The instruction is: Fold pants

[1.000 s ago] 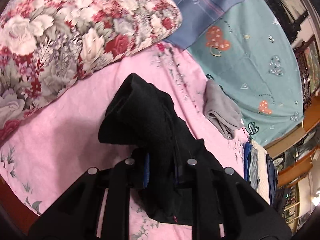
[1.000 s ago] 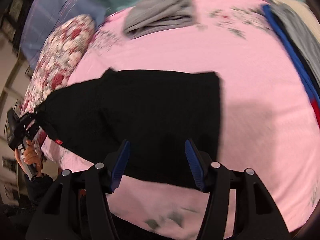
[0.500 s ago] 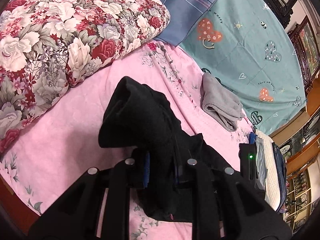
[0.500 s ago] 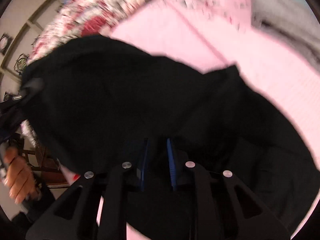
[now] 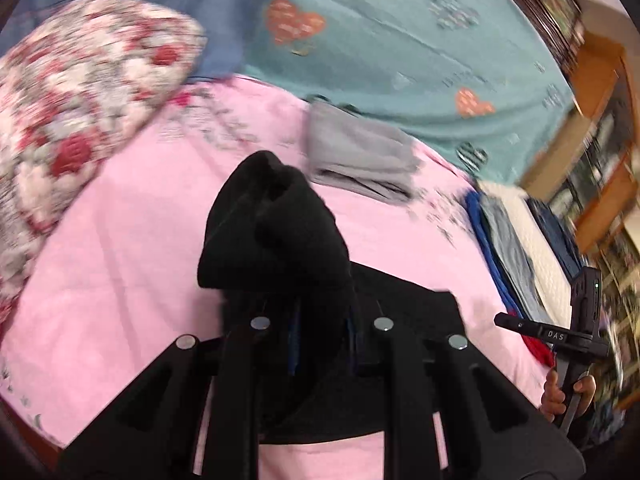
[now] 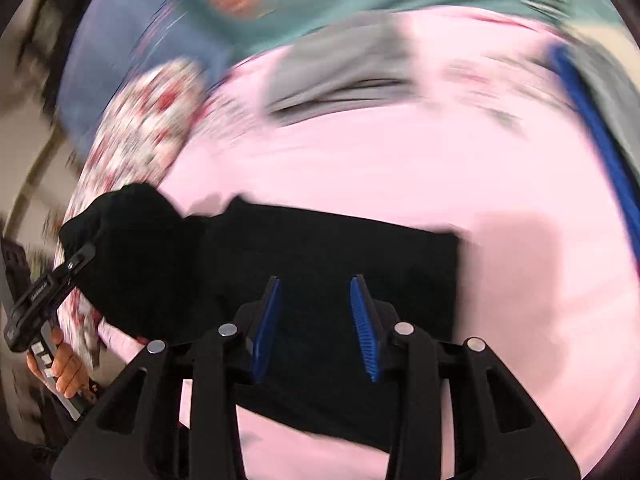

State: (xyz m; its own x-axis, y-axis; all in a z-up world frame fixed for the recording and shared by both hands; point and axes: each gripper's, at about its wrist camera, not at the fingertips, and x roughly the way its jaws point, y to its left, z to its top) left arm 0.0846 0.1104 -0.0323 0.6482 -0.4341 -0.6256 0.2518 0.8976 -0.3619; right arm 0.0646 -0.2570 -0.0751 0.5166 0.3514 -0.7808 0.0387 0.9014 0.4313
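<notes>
My right gripper [image 6: 316, 328] has let go: half a second back its blue pads were pinched together in black cloth, and now the fingers [image 6: 267, 332] stand apart, hovering over the pants [image 6: 332, 280] with nothing between them. The pants have dropped back too, from a bulging mass filling my right view to a flat dark panel spread on the pink bedsheet [image 6: 380, 168], its right edge straight and lying beyond my right-hand finger. My left gripper [image 5: 320, 336] is clamped on the pants [image 5: 276, 232], same as before; its fingers are nearly together with a thick bunch of black fabric caught between them, and that bunch rises up above the tips in a rumpled, folded-over lump. From the right view I see that raised end at far left, with the left gripper [image 6: 82, 258] biting into it and my left hand [image 6: 66, 368] on the handle below. The rest of the garment runs from that lifted end across the sheet toward my right side. Beyond the pants lies a folded grey garment [image 5: 360, 160], apart from them, near where the teal heart-print cover [image 5: 400, 40] begins. The floral quilt [image 5: 80, 92] is at left, a stack of folded clothes [image 5: 516, 248] at right. Both views are blurred with motion, the right one heavily.
</notes>
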